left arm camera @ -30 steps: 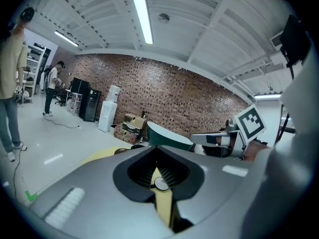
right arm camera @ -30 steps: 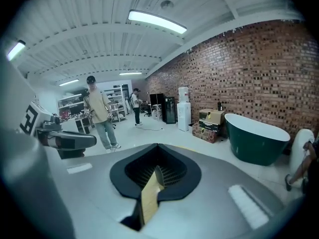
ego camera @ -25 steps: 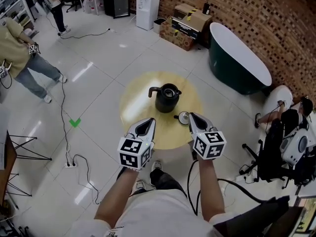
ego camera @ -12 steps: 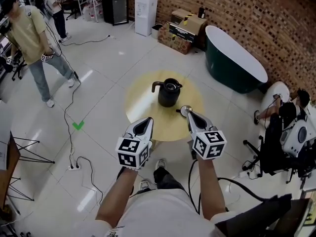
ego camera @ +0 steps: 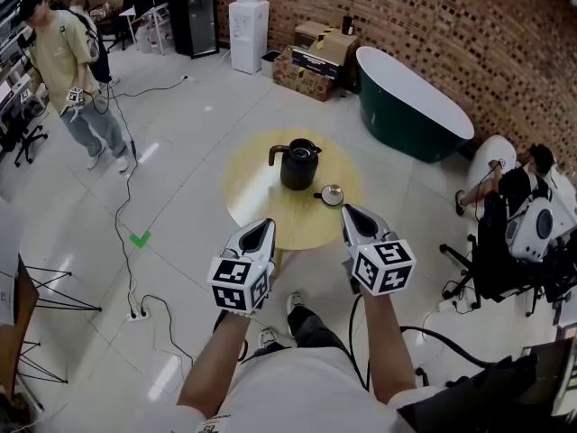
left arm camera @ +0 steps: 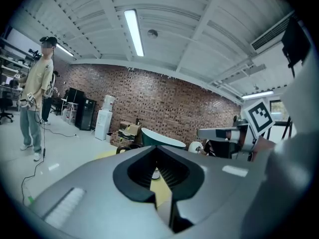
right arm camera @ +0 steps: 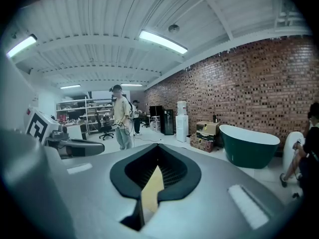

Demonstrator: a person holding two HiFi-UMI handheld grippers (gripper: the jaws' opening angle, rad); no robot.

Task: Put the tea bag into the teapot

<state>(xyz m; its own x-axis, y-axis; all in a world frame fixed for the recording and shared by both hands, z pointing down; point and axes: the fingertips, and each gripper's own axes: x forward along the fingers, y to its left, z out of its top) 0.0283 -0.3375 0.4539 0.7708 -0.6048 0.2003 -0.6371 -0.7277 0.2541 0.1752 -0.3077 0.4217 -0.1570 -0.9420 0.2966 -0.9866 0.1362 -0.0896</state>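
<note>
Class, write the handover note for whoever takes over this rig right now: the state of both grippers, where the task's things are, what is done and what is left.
The left gripper is shut and empty, held at the near edge of the round yellow table.
The right gripper is shut and empty, also at the near edge.
The black teapot stands upright near the table's middle. What looks like its lid lies on the table beside it.
No tea bag shows in any view.
Done: the lid appears to be off.
Left: find the tea bag, grip it and put it into the teapot.

White shirt (ego camera: 290,391); grey left hand-held gripper (ego camera: 262,227), right hand-held gripper (ego camera: 350,213); black-and-white marker cubes (ego camera: 240,283).
</note>
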